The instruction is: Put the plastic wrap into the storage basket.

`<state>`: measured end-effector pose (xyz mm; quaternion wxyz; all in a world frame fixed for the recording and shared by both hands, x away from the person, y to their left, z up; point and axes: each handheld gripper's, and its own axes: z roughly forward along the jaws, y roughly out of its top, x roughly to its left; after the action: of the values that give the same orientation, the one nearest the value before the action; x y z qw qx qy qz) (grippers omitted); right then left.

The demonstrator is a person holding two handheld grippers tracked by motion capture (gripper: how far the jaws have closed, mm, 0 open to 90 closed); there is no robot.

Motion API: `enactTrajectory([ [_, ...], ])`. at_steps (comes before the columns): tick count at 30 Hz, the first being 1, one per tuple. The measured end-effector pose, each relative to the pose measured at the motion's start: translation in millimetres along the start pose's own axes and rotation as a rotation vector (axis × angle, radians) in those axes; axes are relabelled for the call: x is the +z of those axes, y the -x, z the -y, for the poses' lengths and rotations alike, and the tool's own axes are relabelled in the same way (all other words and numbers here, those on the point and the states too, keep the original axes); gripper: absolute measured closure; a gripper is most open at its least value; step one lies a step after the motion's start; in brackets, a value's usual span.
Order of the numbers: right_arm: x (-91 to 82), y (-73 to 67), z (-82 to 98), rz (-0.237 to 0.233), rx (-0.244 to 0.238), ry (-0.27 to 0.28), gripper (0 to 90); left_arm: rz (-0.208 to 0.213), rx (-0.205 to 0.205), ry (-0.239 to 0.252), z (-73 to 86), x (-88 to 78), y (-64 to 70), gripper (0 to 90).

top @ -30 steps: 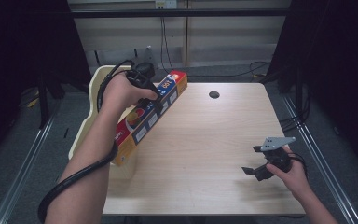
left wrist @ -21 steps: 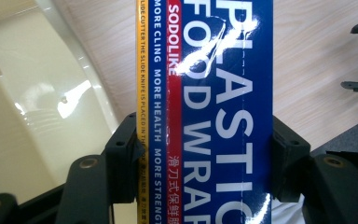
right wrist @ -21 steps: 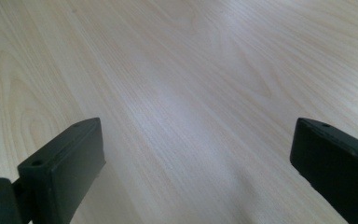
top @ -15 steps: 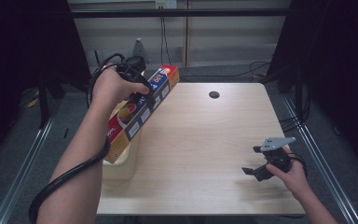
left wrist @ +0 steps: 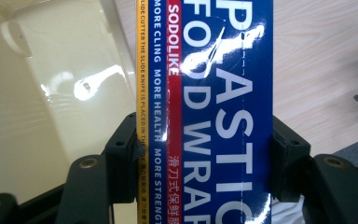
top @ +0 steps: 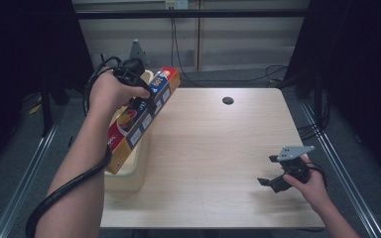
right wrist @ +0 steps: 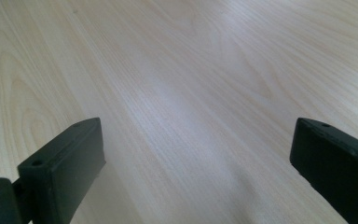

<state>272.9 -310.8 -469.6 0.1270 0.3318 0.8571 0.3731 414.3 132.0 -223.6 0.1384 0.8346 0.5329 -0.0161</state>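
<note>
A pale wooden table (top: 218,148) with a dark round hole (top: 227,100) near its far edge stands on a grey floor (top: 10,178) between metal rails (top: 337,163), with black cables (top: 273,72) trailing behind it below a light panelled wall (top: 228,39).

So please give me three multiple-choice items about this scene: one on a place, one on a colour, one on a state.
1. Where is the cream bin?
A. left table edge
B. table middle
C. far right corner

2. What colour is the main face of the plastic wrap box?
A. green
B. blue
C. black

3. How are the right gripper jaws?
A. shut on the box
B. shut, empty
C. open, empty

Key: 1 A, the high view shows it at the left edge; 2 B, white letters on blue; 3 C, bare wooden table between wide jaws.
</note>
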Motion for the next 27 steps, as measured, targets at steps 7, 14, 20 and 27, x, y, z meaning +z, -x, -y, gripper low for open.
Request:
enactTrajectory([
  [7, 1.4, -1.3, -0.3, 0.000, -0.002, -0.005, 2.8, -0.001, -0.041, 0.003, 6.1, -3.2, -9.3, 40.5],
  [14, 2.4, -1.5, -0.7, 0.003, -0.009, -0.004, 2.8, -0.016, -0.075, 0.011, 10.1, -5.6, -17.5, 40.5],
  [20, 3.1, -2.0, -0.5, 0.003, -0.013, -0.007, 2.9, -0.030, -0.107, 0.022, 13.3, -7.7, -22.6, 40.4],
  [27, 2.9, -2.5, -0.2, 0.005, -0.007, -0.008, 2.9, -0.027, -0.135, 0.029, 18.9, -11.1, -32.0, 40.4],
])
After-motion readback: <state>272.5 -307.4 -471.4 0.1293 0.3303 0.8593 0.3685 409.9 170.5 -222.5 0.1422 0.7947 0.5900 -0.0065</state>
